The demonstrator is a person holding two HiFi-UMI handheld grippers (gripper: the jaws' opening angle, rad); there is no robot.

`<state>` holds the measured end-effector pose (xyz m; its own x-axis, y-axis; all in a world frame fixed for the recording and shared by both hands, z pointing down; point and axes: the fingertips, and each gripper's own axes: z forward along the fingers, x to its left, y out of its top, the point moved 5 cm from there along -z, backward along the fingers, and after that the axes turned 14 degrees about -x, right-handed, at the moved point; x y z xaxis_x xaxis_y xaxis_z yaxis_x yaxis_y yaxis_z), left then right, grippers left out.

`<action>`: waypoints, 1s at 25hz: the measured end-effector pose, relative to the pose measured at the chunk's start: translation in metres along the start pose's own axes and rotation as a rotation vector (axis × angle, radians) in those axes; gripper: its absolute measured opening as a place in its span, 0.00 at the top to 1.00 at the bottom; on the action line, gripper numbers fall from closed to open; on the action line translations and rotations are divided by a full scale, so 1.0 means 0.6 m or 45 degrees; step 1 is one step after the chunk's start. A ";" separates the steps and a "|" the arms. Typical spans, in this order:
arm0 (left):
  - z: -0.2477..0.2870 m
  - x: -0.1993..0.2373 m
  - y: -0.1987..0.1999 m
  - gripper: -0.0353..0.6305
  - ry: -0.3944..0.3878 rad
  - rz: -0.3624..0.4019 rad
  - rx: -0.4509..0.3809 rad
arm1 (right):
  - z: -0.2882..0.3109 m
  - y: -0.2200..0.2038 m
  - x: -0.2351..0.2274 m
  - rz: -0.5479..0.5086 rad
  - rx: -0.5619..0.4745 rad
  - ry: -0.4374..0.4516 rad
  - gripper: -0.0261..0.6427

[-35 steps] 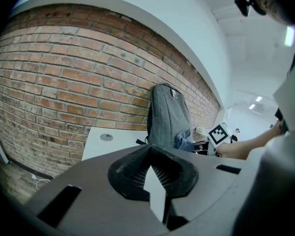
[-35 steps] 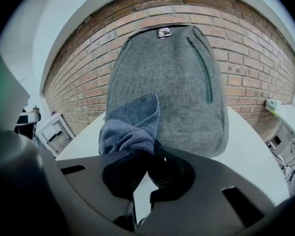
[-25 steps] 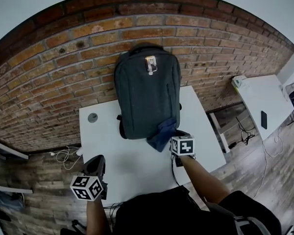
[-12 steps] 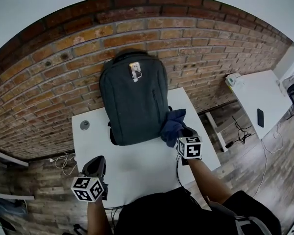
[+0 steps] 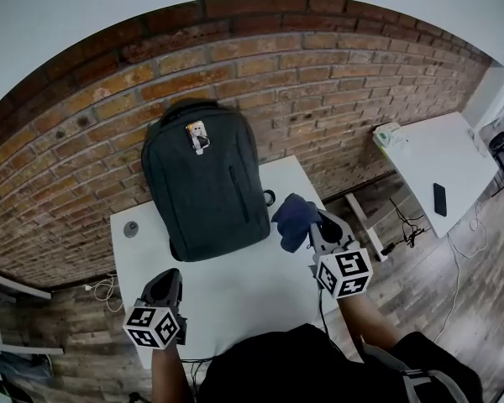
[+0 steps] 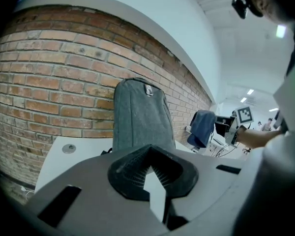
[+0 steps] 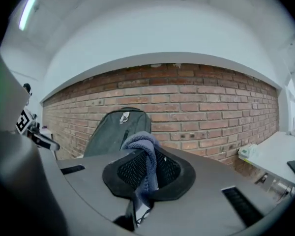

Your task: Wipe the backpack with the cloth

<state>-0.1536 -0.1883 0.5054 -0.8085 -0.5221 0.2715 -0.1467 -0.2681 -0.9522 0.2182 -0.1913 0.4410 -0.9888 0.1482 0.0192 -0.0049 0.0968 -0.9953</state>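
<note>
Right gripper (image 5: 313, 227) clamps the cloth (image 5: 291, 218); left gripper (image 5: 169, 280) jaws are together

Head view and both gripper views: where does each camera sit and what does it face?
Head view: on the person's head, steeply down; table, backpack, left hand-held gripper, right hand-held gripper, forearms.
Left gripper view: on that gripper, toward the backpack; empty jaws in front.
Right gripper view: likewise toward the backpack; jaws clamp the cloth.
All share the backpack.
</note>
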 end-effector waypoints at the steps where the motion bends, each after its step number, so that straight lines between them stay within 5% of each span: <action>1: 0.003 -0.008 0.001 0.95 -0.001 -0.002 -0.007 | -0.008 0.001 -0.006 0.015 -0.014 0.002 0.93; 13: 0.024 -0.113 0.029 0.95 0.033 0.047 -0.073 | -0.049 -0.022 -0.070 0.077 0.042 0.070 0.93; 25: 0.008 -0.177 -0.021 0.95 0.085 0.048 0.059 | -0.087 -0.054 -0.095 0.166 0.090 0.157 0.93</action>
<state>-0.0630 -0.1335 0.4892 -0.8495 -0.4776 0.2241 -0.0901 -0.2872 -0.9536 0.2823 -0.1517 0.4770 -0.9559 0.2751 -0.1030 0.1072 0.0004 -0.9942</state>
